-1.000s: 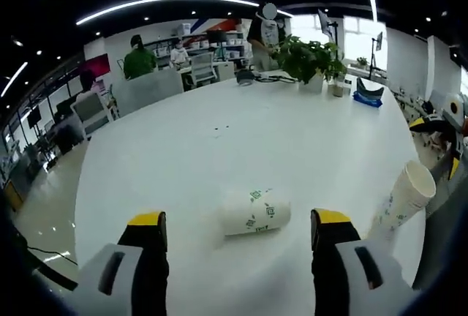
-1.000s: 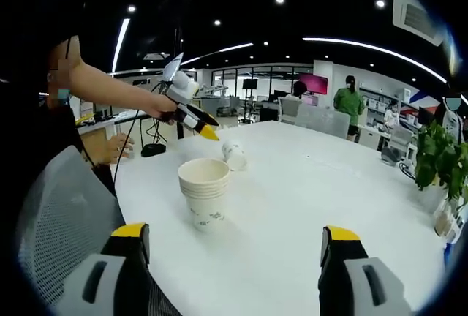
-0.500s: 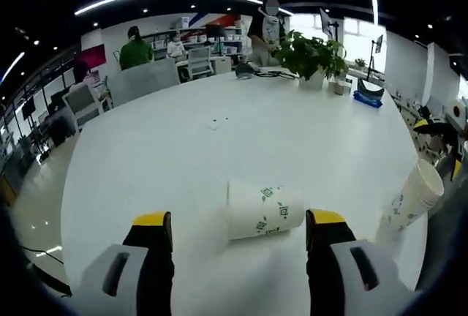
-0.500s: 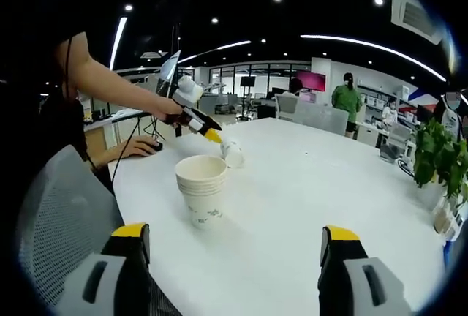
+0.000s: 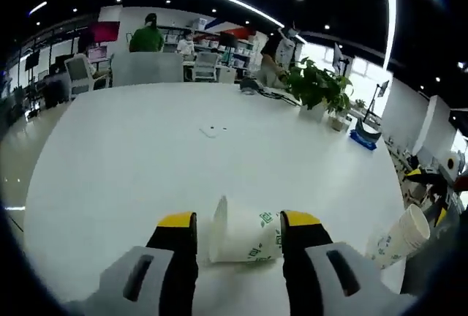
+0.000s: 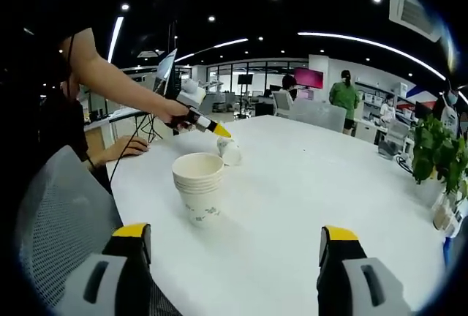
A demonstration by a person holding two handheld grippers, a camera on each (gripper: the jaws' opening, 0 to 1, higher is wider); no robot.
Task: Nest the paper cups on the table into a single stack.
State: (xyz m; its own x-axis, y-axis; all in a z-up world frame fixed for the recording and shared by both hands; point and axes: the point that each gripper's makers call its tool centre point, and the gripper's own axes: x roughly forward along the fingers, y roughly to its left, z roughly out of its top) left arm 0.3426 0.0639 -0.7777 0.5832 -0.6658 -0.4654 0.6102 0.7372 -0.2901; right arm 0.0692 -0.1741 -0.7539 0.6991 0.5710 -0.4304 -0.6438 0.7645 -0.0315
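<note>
A white paper cup (image 5: 245, 232) with green print lies on its side on the white table (image 5: 183, 148). My left gripper (image 5: 239, 221) straddles it: the cup's base touches the right jaw, and a thin gap remains between its rim and the left jaw. A tilted-looking stack of nested cups (image 5: 398, 237) shows at the lower right. In the right gripper view the stack (image 6: 199, 188) stands upright near the table's edge. Just behind it lies the single cup (image 6: 230, 151), with the left gripper (image 6: 207, 125), held by a person's hand, at it. My right gripper (image 6: 234, 234) is open and holds nothing, short of the stack.
A potted plant (image 5: 316, 85) stands at the far side of the table, also visible as the plant (image 6: 439, 159) on the right. A grey mesh chair (image 6: 58, 213) sits by the table's near edge. People and desks fill the office behind.
My left gripper has moved forward over the lying cup and its jaws have narrowed around it. The right gripper has hardly moved.
</note>
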